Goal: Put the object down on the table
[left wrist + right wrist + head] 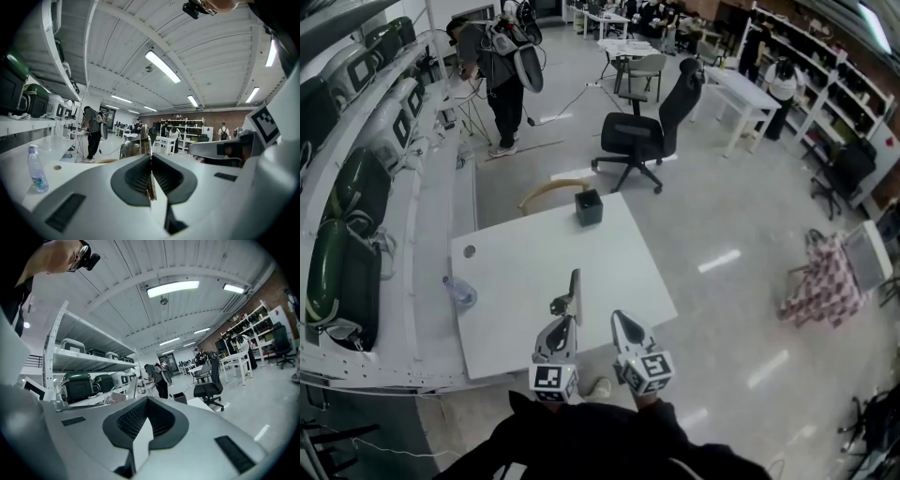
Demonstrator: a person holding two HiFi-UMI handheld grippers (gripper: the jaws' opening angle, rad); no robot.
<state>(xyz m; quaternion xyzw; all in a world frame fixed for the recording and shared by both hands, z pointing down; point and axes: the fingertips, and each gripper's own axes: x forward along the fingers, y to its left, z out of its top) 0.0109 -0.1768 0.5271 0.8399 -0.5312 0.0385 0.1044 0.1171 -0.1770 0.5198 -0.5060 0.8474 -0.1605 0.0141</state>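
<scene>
Item: white table (516, 281), a flat, matte, square-cornered top, with everything below placed relative to it. Left of the table: long white shelving (412, 187) bearing rounded dark green cases (342, 281) with a glossy shell. At the table's left edge: clear plastic bottle (459, 293), cylindrical and upright. On the top near the left far corner: small round dark hole (469, 251). Over the table's near edge, left of centre: left gripper (566, 328), with a smooth pale grey shell and ribbed dark pads, its fingers clamped on a thin metal object (574, 286). This is a narrow flat strip standing upright out of the fingertips, shiny, with a small grey piece at its left side. It is held above the table's near part, and contact with the top cannot be judged. Just right of it: right gripper (625, 328), of the same make, its pads closed together with nothing between them. At the table's far edge, centre: small dark box (589, 206), square and open-topped. Beyond the far edge: curved wooden chair back (548, 192). Further beyond, to the right: black office chair (647, 131), padded, on a star base with castors. Well right of the table: checked cloth (816, 281), draped.
</scene>
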